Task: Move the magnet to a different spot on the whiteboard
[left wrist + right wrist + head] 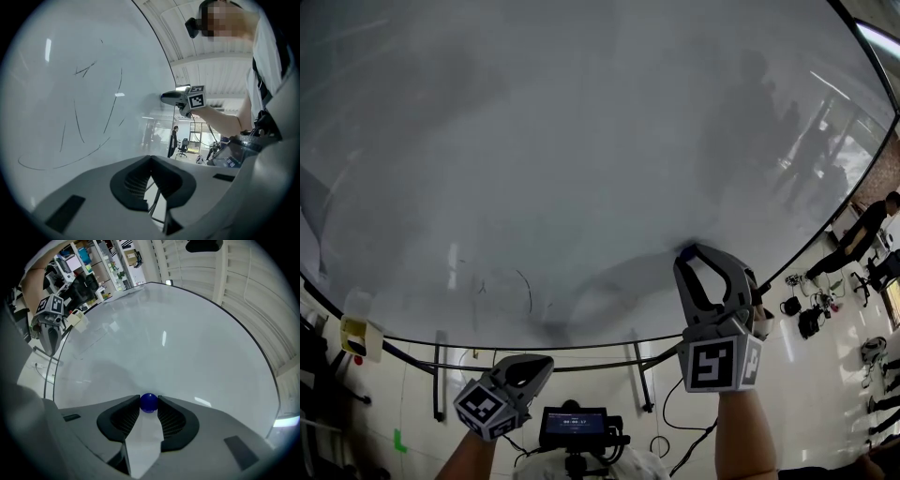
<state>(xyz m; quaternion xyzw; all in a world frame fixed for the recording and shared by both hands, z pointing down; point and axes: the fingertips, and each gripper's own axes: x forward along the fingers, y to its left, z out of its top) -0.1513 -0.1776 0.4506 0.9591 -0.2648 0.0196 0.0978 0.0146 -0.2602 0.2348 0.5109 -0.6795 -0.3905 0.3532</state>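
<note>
left hand-held gripper, right hand-held gripper: grey, black ribbed pads | marker cubes: black-white | shirt: white

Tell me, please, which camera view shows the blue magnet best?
The right gripper view: the blue magnet sits gripped between the jaw tips of the right gripper, at the whiteboard. The head view shows only a bluish spot at that gripper's tip. The left gripper view shows the gripper far off, the magnet indiscernible.

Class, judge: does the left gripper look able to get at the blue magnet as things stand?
Probably not: the right gripper is shut on the blue magnet at the whiteboard, and the left gripper sits shut, low and well aside.
</note>
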